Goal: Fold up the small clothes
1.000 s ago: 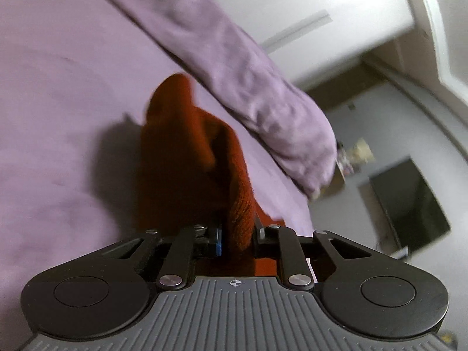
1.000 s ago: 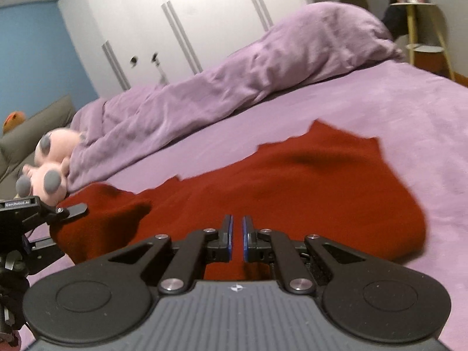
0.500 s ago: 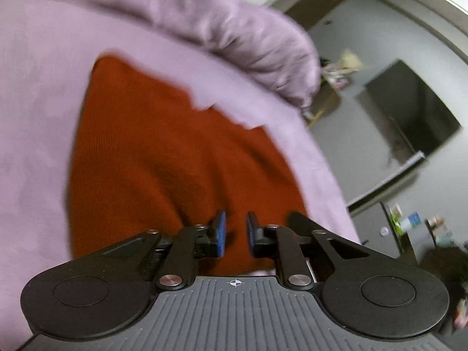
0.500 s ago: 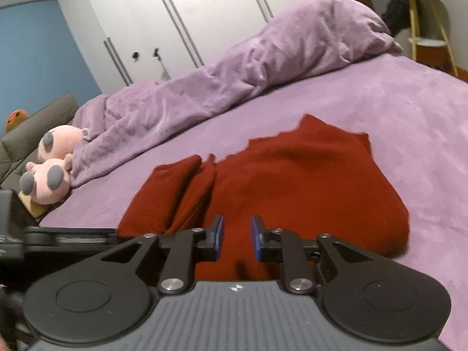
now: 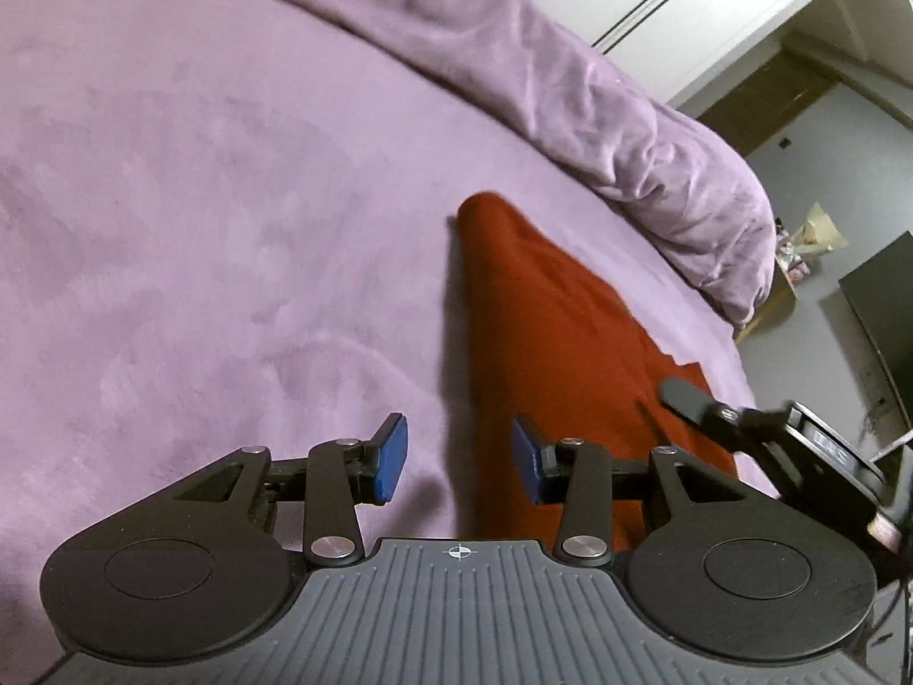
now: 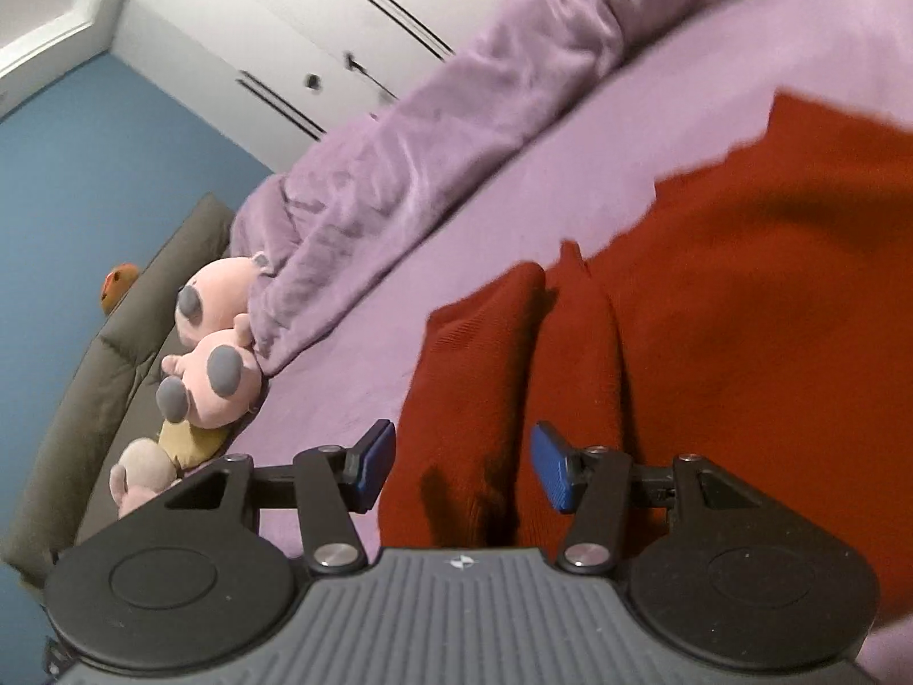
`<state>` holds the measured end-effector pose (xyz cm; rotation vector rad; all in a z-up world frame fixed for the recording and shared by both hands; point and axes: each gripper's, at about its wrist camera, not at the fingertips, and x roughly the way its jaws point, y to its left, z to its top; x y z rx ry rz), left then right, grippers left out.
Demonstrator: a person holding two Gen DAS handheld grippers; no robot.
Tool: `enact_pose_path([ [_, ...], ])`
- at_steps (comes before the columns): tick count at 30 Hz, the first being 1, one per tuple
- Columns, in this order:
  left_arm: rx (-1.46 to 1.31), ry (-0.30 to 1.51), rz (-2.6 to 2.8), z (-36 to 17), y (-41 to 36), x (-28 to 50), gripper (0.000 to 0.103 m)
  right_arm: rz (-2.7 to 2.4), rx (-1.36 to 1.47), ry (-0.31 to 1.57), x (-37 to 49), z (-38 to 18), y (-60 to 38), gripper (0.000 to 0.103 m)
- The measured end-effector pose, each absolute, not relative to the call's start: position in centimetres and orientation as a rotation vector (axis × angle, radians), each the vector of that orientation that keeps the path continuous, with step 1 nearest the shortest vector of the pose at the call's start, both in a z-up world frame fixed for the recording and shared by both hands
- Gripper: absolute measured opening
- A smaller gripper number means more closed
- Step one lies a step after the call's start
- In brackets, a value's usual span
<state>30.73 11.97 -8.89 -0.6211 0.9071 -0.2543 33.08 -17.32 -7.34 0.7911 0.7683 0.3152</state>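
Note:
A dark red knit garment (image 5: pixel 548 331) lies on the purple bed cover (image 5: pixel 200 200), with a sleeve folded in along its left side (image 6: pixel 473 377). My left gripper (image 5: pixel 459 465) hovers over the garment's left edge; its jaws are opening and the blue pads press on nothing. My right gripper (image 6: pixel 462 468) stands above the folded sleeve, jaws also opening, with the cloth below them and not pinched. The right gripper's black frame (image 5: pixel 764 434) shows at the right edge of the left wrist view.
A bunched purple duvet (image 5: pixel 599 97) runs along the far side of the bed. Pink plush toys (image 6: pixel 211 342) lie by a grey-brown headboard cushion (image 6: pixel 114 365). White wardrobe doors (image 6: pixel 319 40) stand behind. A dark screen (image 5: pixel 884 314) is at the right.
Both grippers let go of the red garment and their jaws spread apart. The left one swung from the raised cloth down to the garment's left edge. The right view rolled and moved toward the sleeve.

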Motion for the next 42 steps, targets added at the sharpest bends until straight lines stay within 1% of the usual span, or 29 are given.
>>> enact_pose_path([
  [2, -0.606, 0.916, -0.247, -9.4, 11.8, 30.5, 0.044, 0.303, 0.811, 0.804, 34.2, -8.2, -16.9, 0.049],
  [4, -0.591, 0.907, -0.240, -9.6, 11.2, 30.7, 0.044, 0.327, 0.805, 0.805, 34.6, -8.3, -16.4, 0.026],
  [5, -0.583, 0.901, -0.232, -9.6, 11.1, 30.9, 0.044, 0.344, 0.803, 0.812, 34.7, -8.2, -16.2, 0.020],
  [6, -0.581, 0.895, -0.226, -9.5, 11.0, 31.0, 0.044, 0.362, 0.807, 0.818, 34.6, -8.3, -16.1, 0.011],
  [7, -0.589, 0.897, -0.220, -9.7, 10.4, 31.4, 0.044, 0.365, 0.800, 0.816, 34.6, -8.3, -15.9, 0.010],
  [10, -0.616, 0.901, -0.227, -9.5, 10.3, 31.4, 0.044, 0.341, 0.707, 0.798, 34.0, -7.7, -15.5, 0.009],
  [13, -0.623, 0.894, -0.265, -9.3, 9.5, 31.5, 0.045, 0.315, 0.731, 0.763, 33.1, -7.2, -17.0, 0.009],
  [15, -0.614, 0.899, -0.284, -9.4, 8.7, 31.6, 0.045, 0.290, 0.736, 0.783, 32.6, -7.9, -17.9, 0.009],
  [17, -0.620, 0.899, -0.294, -9.6, 8.3, 31.7, 0.045, 0.297, 0.746, 0.800, 32.4, -8.8, -18.6, 0.010],
  [19, -0.630, 0.905, -0.301, -9.7, 8.2, 31.9, 0.045, 0.292, 0.762, 0.776, 32.1, -8.6, -19.4, 0.016],
  [20, -0.635, 0.910, -0.304, -9.7, 8.2, 32.0, 0.045, 0.281, 0.771, 0.749, 31.9, -8.3, -19.9, 0.016],
  [21, -0.637, 0.913, -0.308, -9.7, 8.2, 32.0, 0.045, 0.265, 0.791, 0.718, 31.7, -8.1, -20.7, 0.024],
  [22, -0.635, 0.915, -0.311, -9.7, 8.1, 32.1, 0.045, 0.248, 0.812, 0.711, 31.8, -8.2, -21.5, 0.037],
  [23, -0.631, 0.915, -0.315, -9.7, 8.1, 32.1, 0.045, 0.226, 0.848, 0.725, 32.1, -8.5, -22.2, 0.043],
  [24, -0.625, 0.916, -0.316, -9.7, 8.0, 32.1, 0.046, 0.231, 0.898, 0.747, 32.6, -9.1, -22.9, 0.052],
  [25, -0.623, 0.918, -0.313, -9.7, 7.9, 32.2, 0.047, 0.250, 0.949, 0.769, 33.1, -9.8, -23.3, 0.055],
  [27, -0.622, 0.920, -0.311, -9.8, 7.8, 32.2, 0.047, 0.271, 1.054, 0.806, 34.1, -11.4, -23.9, 0.056],
  [29, -0.618, 0.922, -0.312, -9.7, 7.8, 32.3, 0.048, 0.294, 1.133, 0.789, 34.5, -12.2, -24.1, 0.056],
  [32, -0.611, 0.923, -0.313, -9.8, 7.8, 32.4, 0.050, 0.344, 1.135, 0.762, 35.4, -11.6, -23.1, 0.055],
  [34, -0.611, 0.926, -0.308, -9.9, 7.8, 32.5, 0.051, 0.342, 1.058, 0.754, 35.8, -10.5, -21.8, 0.041],
  [37, -0.612, 0.926, -0.309, -10.0, 7.6, 32.6, 0.052, 0.355, 0.914, 0.778, 36.7, -9.2, -19.5, 0.040],
  [40, -0.620, 0.925, -0.304, -10.2, 7.5, 32.5, 0.055, 0.343, 0.767, 0.793, 37.3, -8.1, -17.8, 0.040],
  [41, -0.621, 0.925, -0.293, -10.2, 7.5, 32.4, 0.058, 0.339, 0.708, 0.804, 37.5, -7.7, -17.1, 0.038],
  [42, -0.614, 0.923, -0.279, -10.2, 7.4, 32.2, 0.063, 0.333, 0.659, 0.811, 37.6, -7.5, -16.6, 0.029],
])
